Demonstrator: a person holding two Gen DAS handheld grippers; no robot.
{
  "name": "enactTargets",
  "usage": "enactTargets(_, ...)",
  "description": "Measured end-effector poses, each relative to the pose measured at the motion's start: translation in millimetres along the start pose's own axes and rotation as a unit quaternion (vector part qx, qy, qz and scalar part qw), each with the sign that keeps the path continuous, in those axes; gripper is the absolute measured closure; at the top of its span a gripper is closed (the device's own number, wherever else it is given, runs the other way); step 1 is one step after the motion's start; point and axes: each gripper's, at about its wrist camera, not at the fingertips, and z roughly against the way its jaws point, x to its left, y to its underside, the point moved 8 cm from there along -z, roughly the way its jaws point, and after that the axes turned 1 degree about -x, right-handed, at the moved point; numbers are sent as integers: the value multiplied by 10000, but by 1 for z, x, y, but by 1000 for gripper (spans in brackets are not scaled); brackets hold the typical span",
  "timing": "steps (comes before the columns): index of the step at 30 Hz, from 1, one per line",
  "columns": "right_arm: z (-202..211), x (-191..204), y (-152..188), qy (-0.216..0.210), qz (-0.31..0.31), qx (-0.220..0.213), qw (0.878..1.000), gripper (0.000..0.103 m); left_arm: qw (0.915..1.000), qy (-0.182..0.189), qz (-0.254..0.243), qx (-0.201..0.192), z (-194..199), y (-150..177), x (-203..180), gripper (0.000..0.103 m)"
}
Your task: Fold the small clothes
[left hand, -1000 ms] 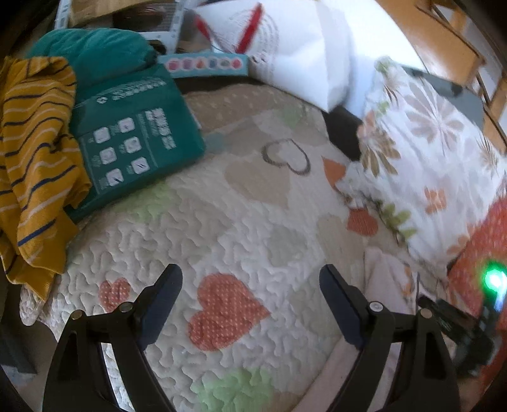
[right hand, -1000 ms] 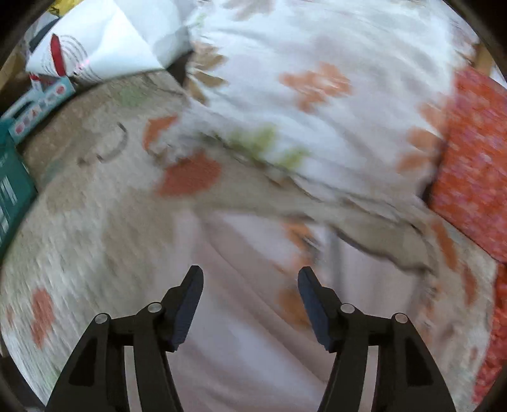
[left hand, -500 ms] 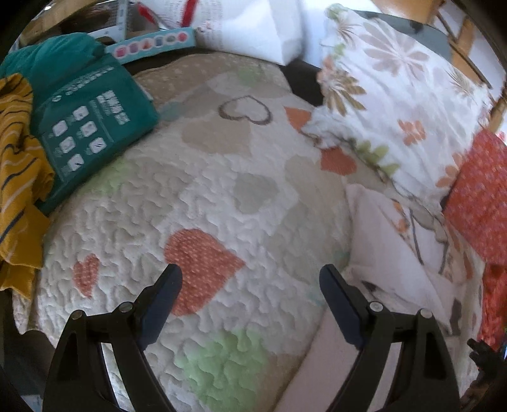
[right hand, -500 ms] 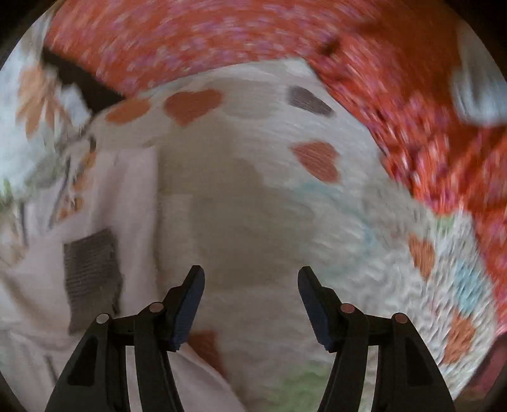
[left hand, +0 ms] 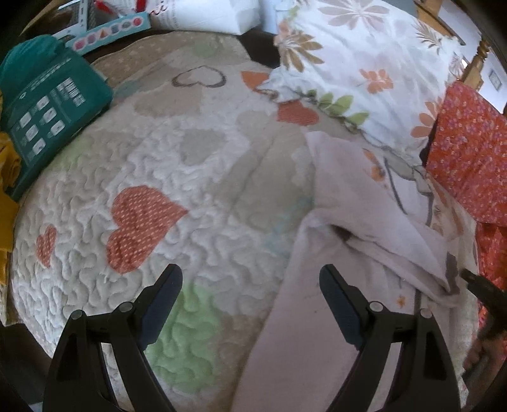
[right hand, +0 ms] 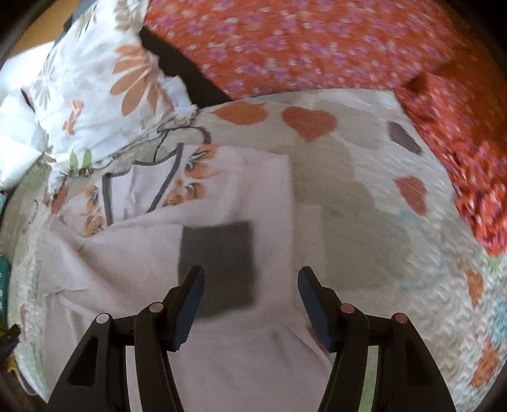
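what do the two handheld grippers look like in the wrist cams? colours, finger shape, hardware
Both match. The left gripper has two black angular linkage arms with triangular cutouts, tapering to flat finger pads that look dark navy. Round silver pivot pins sit on the linkages. The right gripper has the same build; its fingers look alike, and two of its pins show a reddish tint. No cables, markings or sleeves visible.

No legible text
The green pack [left hand: 54, 104] at far left carries white print and icon squares, and the white bag [left hand: 202, 16] red lettering, all too blurred to read.
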Motion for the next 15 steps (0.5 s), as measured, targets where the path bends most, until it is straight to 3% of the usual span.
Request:
enactTargets(3,-33,0,2,333,74,416,9986,38,10000,53,-39,15,0,-4,-5,15)
enactTargets(4,-37,2,3,273,60,451,9986,43,10000,71,-31,29,0,-4,-5,15)
enactTargets(6,-33,10,0,196,196,327,9991,78,9999,110,-2,61,-1,-6,-3,15)
enactTargets(8,-22,15,-4,229,406,126,9988,94,9999,97,36,65,-1,-8,0,15)
enactTargets(11,-9,-1,-15,429,336,-94,9985,95,9998,119,149,102,-2,-10,4,15)
enactTargets(12,-10,-9,-18,616,284,-107,9976,102,9997,141,182,113,-3,-11,5,15)
enactTargets(13,-13,-25,-22,1153,266,-124,9929,102,9996,147,203,127,-4,-11,4,15)
enactTargets(15,-22,-43,-22,1454,133,20,9893,102,9997,118,176,140,-5,-11,3,15)
